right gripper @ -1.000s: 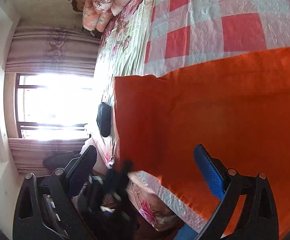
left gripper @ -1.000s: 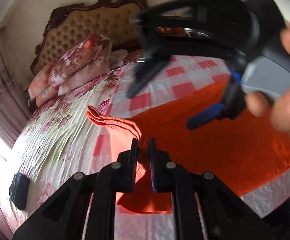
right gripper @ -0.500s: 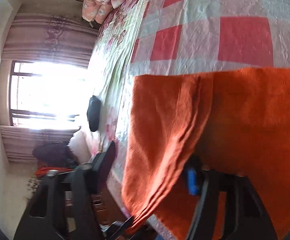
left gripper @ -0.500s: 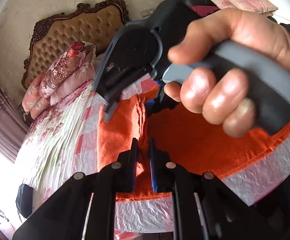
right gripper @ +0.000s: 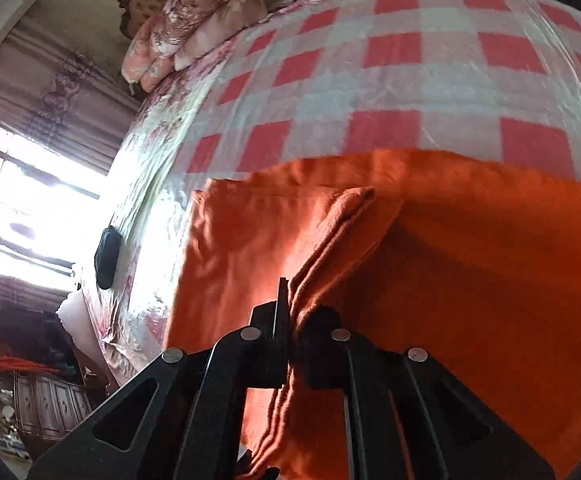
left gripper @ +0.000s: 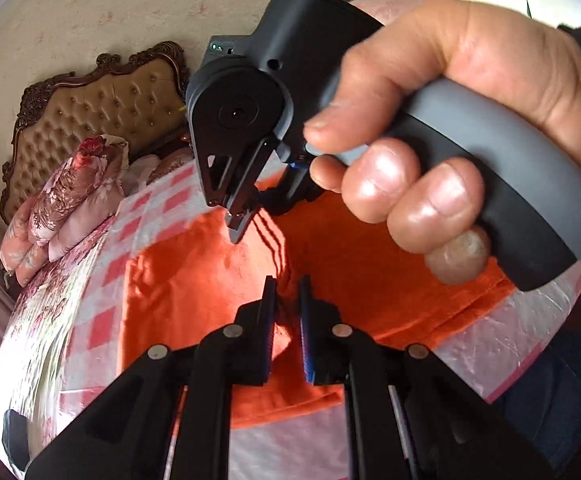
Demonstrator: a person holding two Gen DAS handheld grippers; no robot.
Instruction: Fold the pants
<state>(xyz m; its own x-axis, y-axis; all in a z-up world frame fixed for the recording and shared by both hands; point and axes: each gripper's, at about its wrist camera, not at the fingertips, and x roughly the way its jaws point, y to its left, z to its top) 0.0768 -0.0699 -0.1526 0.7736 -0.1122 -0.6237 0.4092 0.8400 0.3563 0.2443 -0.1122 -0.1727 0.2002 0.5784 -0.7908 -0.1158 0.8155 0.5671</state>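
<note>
Orange pants (left gripper: 370, 280) lie spread on the checked bed cover (right gripper: 390, 80). My left gripper (left gripper: 288, 284) is shut on a bunched edge of the pants, which sticks up between its pads. A person's hand (left gripper: 430, 120) holds my right gripper (left gripper: 256, 216) just above and beyond it, pointing down at the same fabric. In the right wrist view, the right gripper (right gripper: 294, 300) is closing its jaws hard on a layered fold of the pants (right gripper: 470, 280). That fold rises as a ridge ahead of the fingers.
Folded floral quilts (left gripper: 70, 200) lie in front of a tufted headboard (left gripper: 110, 108) at the bed's far end. A small black object (right gripper: 106, 256) sits on the left bed edge. A bright window (right gripper: 18, 200) and a dark dresser (right gripper: 50, 400) stand beyond it.
The right gripper stood wide open over the flat pants; now it is shut on a raised fold. The left gripper has carried its pinched edge across, so a pant layer lies folded over.
</note>
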